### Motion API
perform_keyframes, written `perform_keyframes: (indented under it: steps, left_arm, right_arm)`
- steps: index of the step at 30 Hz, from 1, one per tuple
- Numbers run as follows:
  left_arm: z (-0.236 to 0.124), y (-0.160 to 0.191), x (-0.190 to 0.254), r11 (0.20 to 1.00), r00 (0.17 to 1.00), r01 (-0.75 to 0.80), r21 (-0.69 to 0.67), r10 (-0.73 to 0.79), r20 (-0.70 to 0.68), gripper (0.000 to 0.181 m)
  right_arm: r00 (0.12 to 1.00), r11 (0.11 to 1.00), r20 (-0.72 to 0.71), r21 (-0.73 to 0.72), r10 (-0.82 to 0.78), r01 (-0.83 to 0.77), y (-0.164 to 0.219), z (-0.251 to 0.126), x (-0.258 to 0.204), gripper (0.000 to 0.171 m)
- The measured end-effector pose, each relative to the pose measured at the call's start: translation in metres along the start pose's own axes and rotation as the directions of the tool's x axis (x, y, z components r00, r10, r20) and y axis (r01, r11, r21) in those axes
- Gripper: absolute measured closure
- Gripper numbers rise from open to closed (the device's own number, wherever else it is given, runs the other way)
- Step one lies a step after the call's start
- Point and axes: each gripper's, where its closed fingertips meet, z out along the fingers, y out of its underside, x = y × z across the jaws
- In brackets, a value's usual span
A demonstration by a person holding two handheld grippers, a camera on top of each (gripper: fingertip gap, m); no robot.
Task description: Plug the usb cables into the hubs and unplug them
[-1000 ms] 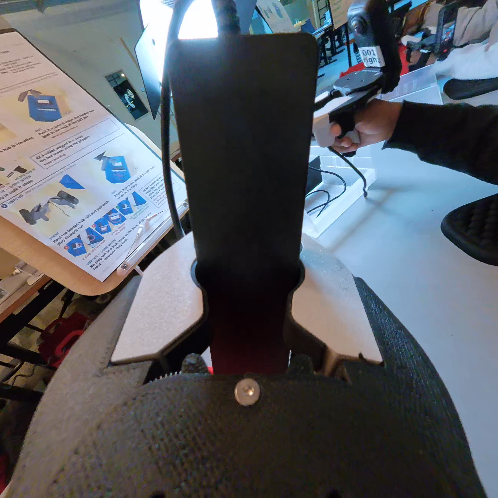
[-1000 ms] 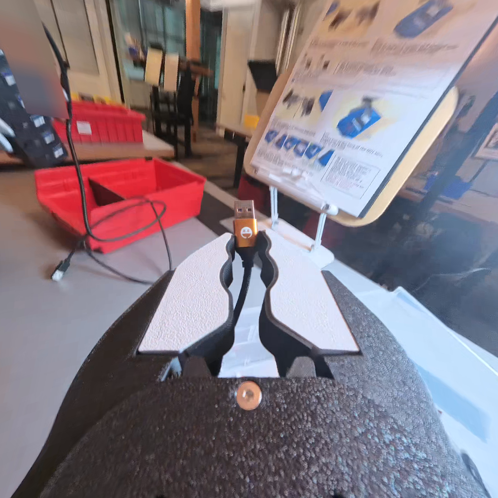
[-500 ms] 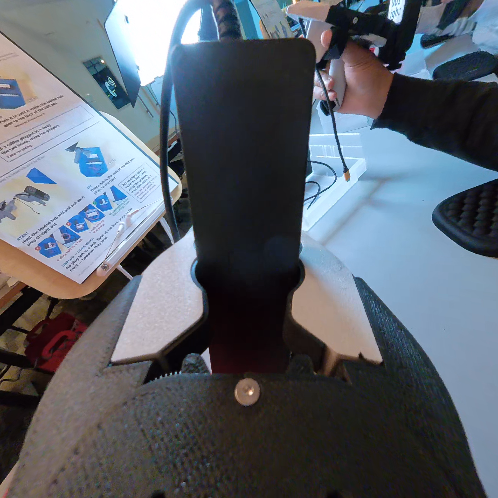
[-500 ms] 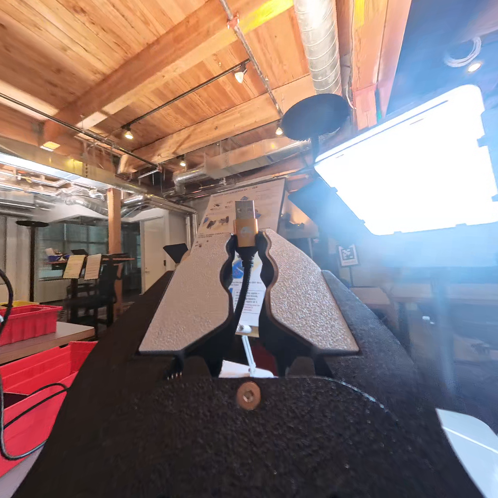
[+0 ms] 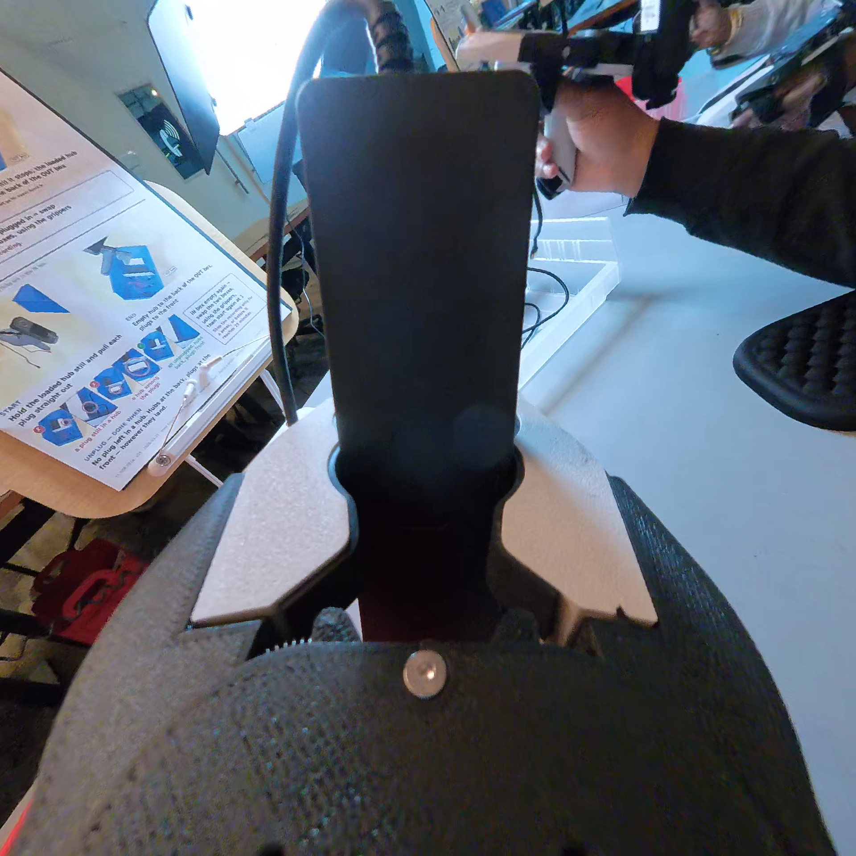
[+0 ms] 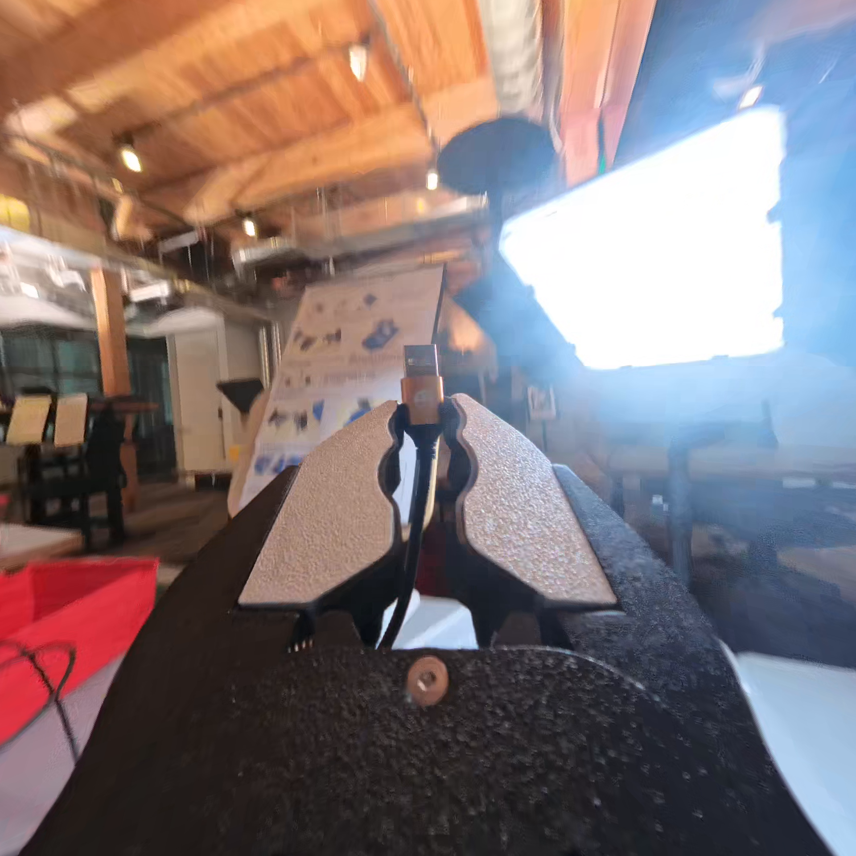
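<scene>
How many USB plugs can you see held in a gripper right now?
1: the orange USB plug sits pinched at the right gripper tips. The left gripper holds a black hub instead; its ports are hidden.

Glaring light panel (image 6: 648,245), blurred right view

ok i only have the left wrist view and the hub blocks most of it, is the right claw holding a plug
observer: Yes, the right claw is shut on an orange plug.
operator: is the metal end free
observer: Yes, the metal tip sticks out beyond the claw, uncovered.
operator: where does its cable go
observer: The black cable runs back through the gap in the claw, toward its body.
</scene>
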Motion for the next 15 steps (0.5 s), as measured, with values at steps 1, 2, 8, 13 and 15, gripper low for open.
perform_keyframes:
  steps: [1, 2, 8, 13, 15]
  left_arm:
    - [0.0, 0.0, 0.0, 1.0, 1.0, -0.003, -0.004, 0.003, 0.0, 0.117]
    - [0.0, 0.001, 0.0, 1.0, 1.0, -0.002, -0.004, 0.002, -0.001, 0.117]
    - [-0.001, 0.0, -0.001, 1.0, 1.0, 0.022, 0.011, -0.022, -0.011, 0.117]
    - [0.0, 0.001, 0.0, 0.999, 0.999, 0.047, 0.018, -0.046, -0.024, 0.117]
    - [0.0, -0.001, 0.001, 0.998, 0.997, 0.062, 0.029, -0.061, -0.038, 0.117]
  right_arm:
    - [1.0, 0.989, -0.006, -0.144, -0.025, 0.024, 0.027, 0.005, 0.001, 0.155]
    - [0.999, 0.95, -0.004, -0.308, -0.05, 0.047, 0.057, 0.006, 0.003, 0.155]
    - [0.975, 0.37, 0.169, -0.904, -0.146, 0.213, 0.176, -0.053, 0.004, 0.155]
    - [0.947, 0.355, 0.206, -0.89, -0.246, 0.285, 0.157, -0.05, 0.002, 0.114]
    - [0.957, 0.517, 0.208, -0.807, -0.202, 0.285, 0.128, -0.031, -0.018, 0.114]
